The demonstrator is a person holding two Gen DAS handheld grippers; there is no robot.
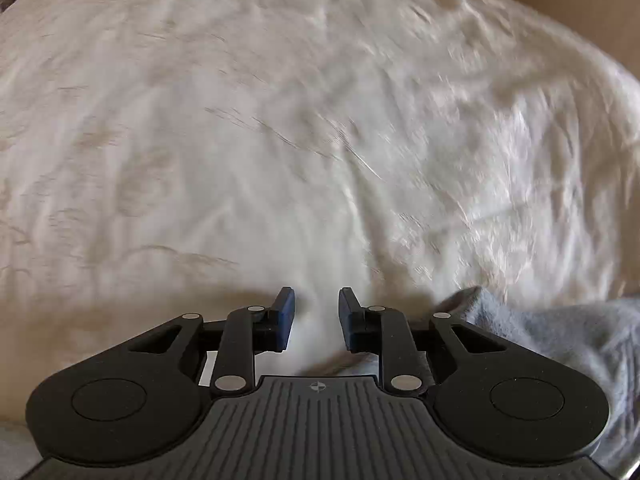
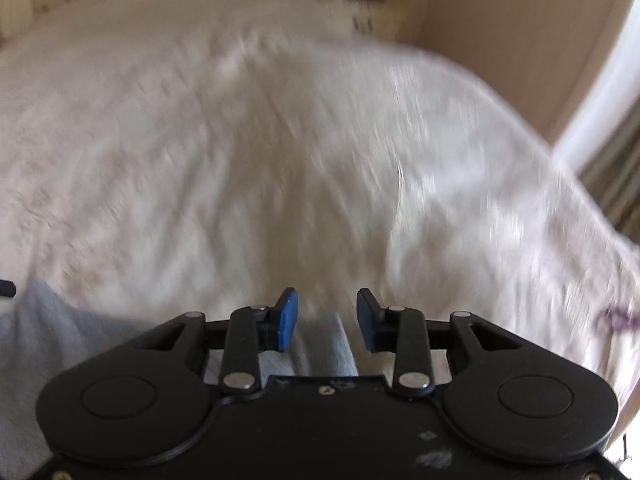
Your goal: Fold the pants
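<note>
Left gripper (image 1: 317,316) slightly open, nothing between its pads, only white bed (image 1: 280,140) beyond. Right gripper (image 2: 327,318) part open, empty, over a strip of grey pants (image 2: 324,350). Pants look soft, light, floppy; pinch hem or waistband edge.

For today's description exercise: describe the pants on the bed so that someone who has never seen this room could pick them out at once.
Start from the wide bed under its crumpled white cover. At its near edge, right of the black left gripper, lies a soft, fuzzy, pale grey-blue heap of fabric, the pants. They are the only coloured cloth on the white bedding, with a matte fleecy nap where the cover looks smooth and creased.
</note>
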